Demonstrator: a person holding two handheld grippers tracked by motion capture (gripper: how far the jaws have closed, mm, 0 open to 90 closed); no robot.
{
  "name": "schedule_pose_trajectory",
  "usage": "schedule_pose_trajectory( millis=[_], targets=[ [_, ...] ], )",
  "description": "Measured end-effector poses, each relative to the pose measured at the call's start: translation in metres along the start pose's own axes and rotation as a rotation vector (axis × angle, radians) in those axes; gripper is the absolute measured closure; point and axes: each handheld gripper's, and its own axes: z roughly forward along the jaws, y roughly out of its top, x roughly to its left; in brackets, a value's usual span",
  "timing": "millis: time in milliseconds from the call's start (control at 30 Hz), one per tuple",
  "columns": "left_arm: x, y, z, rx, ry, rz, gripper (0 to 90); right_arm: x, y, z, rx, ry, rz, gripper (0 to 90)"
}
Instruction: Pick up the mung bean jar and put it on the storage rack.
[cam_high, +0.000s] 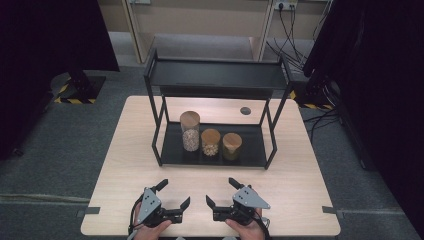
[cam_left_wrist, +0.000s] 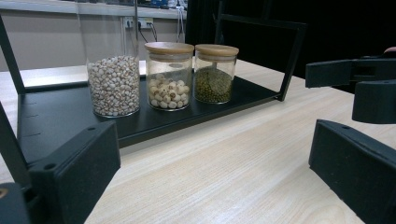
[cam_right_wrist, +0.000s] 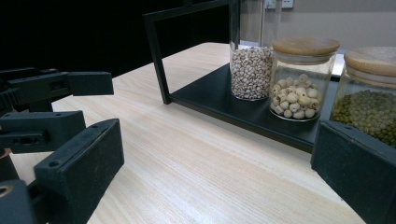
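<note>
A black two-tier rack (cam_high: 252, 151) stands at the middle of the wooden table (cam_high: 130, 150). Its lower shelf holds three wood-lidded glass jars in a row: a tall jar of small beige grains (cam_high: 190, 131) (cam_left_wrist: 113, 84) (cam_right_wrist: 251, 70), a shorter jar of white seeds (cam_high: 210, 142) (cam_left_wrist: 168, 77) (cam_right_wrist: 299, 86), and a jar of green beans (cam_high: 232, 146) (cam_left_wrist: 215, 77) (cam_right_wrist: 371, 105). My left gripper (cam_high: 174, 193) (cam_left_wrist: 210, 172) is open and empty near the front edge. Beside it, my right gripper (cam_high: 221, 191) (cam_right_wrist: 215, 172) is open and empty too. Their jaws angle toward each other, well short of the rack.
The rack's upper shelf (cam_high: 215, 79) overhangs the jars and carries nothing. A round cable hole (cam_high: 245, 110) sits in the table behind the rack. Dark curtains flank the table, with cables (cam_high: 287, 47) on the floor at the back right.
</note>
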Motion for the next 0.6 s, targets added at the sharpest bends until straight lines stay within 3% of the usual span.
schedule_pose_trajectory(
  millis=[600],
  targets=[
    [0.0002,0.0000,-0.0002,-0.001,0.000,0.000,1.4,-0.0003,-0.0002,0.0004,0.004,-0.003,0.002,2.9]
  ],
)
